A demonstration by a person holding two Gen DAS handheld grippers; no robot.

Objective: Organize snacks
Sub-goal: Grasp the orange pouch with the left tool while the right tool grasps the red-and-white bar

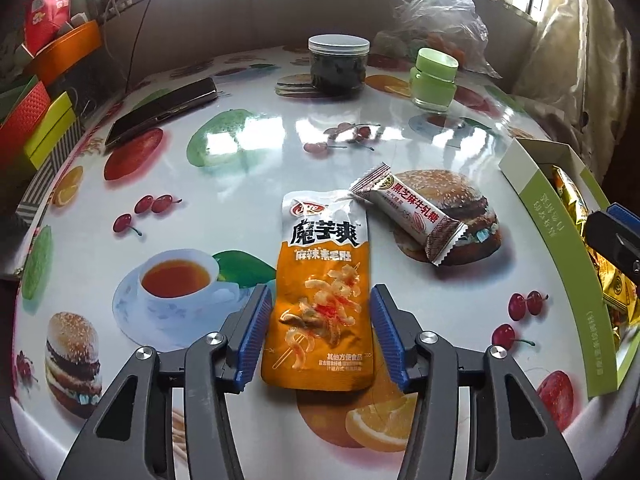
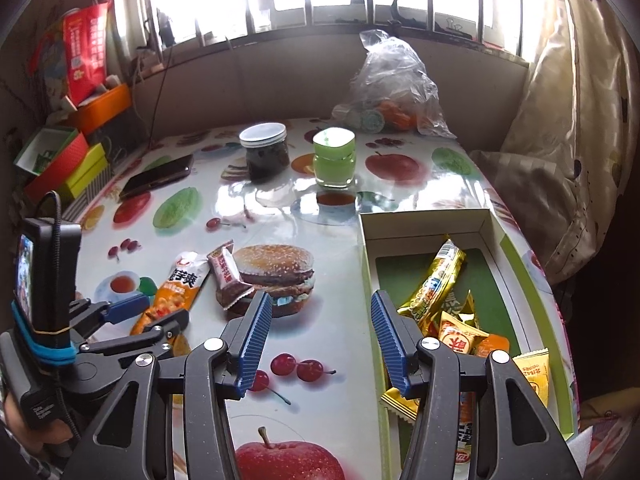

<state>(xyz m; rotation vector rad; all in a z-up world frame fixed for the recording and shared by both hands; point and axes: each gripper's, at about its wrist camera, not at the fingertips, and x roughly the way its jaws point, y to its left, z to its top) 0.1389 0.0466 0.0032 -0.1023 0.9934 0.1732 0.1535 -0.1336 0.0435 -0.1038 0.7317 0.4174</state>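
An orange and white snack pouch (image 1: 323, 292) lies flat on the table. My left gripper (image 1: 319, 334) is open, its blue pads on either side of the pouch's lower half, apart from it. A white and brown candy bar (image 1: 412, 216) lies just right of the pouch top. The pouch (image 2: 176, 292), the candy bar (image 2: 229, 278) and the left gripper (image 2: 154, 316) also show in the right wrist view. My right gripper (image 2: 318, 340) is open and empty, above the left wall of the green and white box (image 2: 370, 280) holding several gold and orange snack packs (image 2: 434, 284).
A dark jar with a white lid (image 1: 338, 65), a green jar (image 1: 434, 82), a phone (image 1: 160, 110) and a clear plastic bag (image 1: 444, 20) stand at the far side. Coloured boxes (image 1: 36, 120) sit off the left edge. The box (image 1: 560, 248) lies at right.
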